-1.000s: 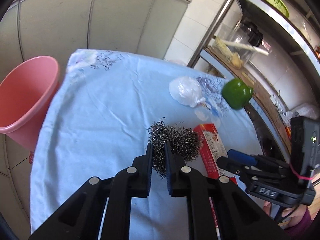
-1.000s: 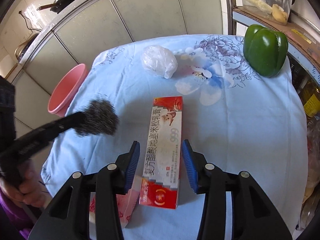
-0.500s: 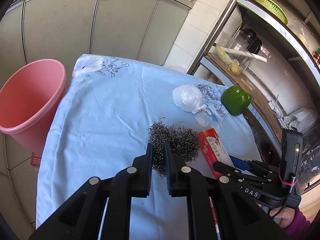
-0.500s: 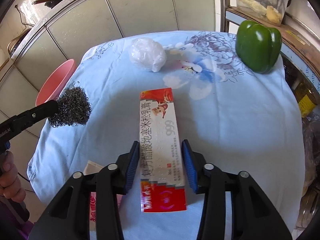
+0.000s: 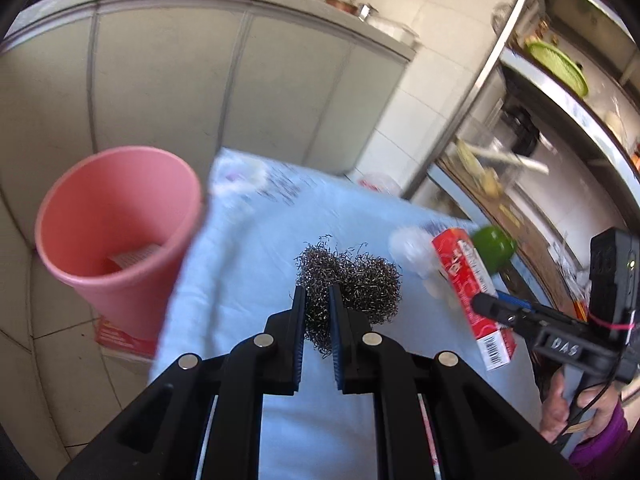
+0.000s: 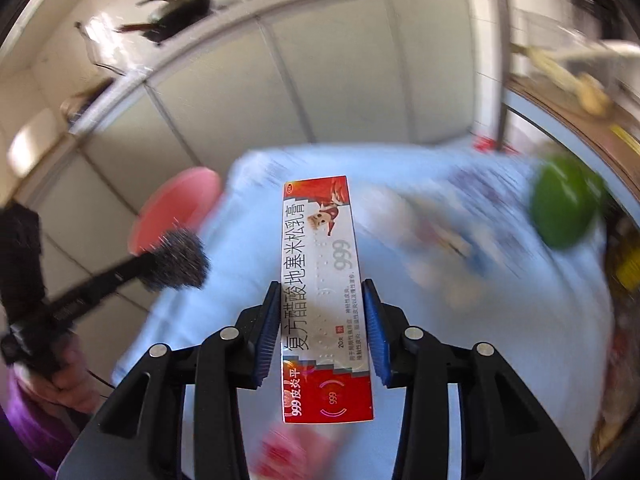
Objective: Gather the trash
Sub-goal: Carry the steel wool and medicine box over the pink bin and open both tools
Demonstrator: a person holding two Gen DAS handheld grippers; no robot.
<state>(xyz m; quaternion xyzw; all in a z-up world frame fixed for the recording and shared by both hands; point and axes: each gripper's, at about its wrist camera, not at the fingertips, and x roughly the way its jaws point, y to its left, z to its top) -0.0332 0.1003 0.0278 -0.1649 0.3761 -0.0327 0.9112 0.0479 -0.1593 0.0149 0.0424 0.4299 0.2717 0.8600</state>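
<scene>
Past my right tongs (image 6: 322, 316) the desk (image 6: 520, 320) and green pepper (image 6: 564, 208) smear; something pinkish (image 6: 296, 456) beneath them is unreadable.

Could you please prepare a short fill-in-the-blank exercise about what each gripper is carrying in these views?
1. The left gripper has its jaws shut on a ball of steel ____.
2. The right gripper grips a red and white ____.
3. Beside the table stands a ____ bin.
4. The green vegetable on the table is a bell ____.

Missing words: wool; box; pink; pepper

grey cabinet doors (image 5: 168, 92) back a white tiled wall (image 5: 424, 92) beside steel shelving (image 5: 560, 92).
</scene>
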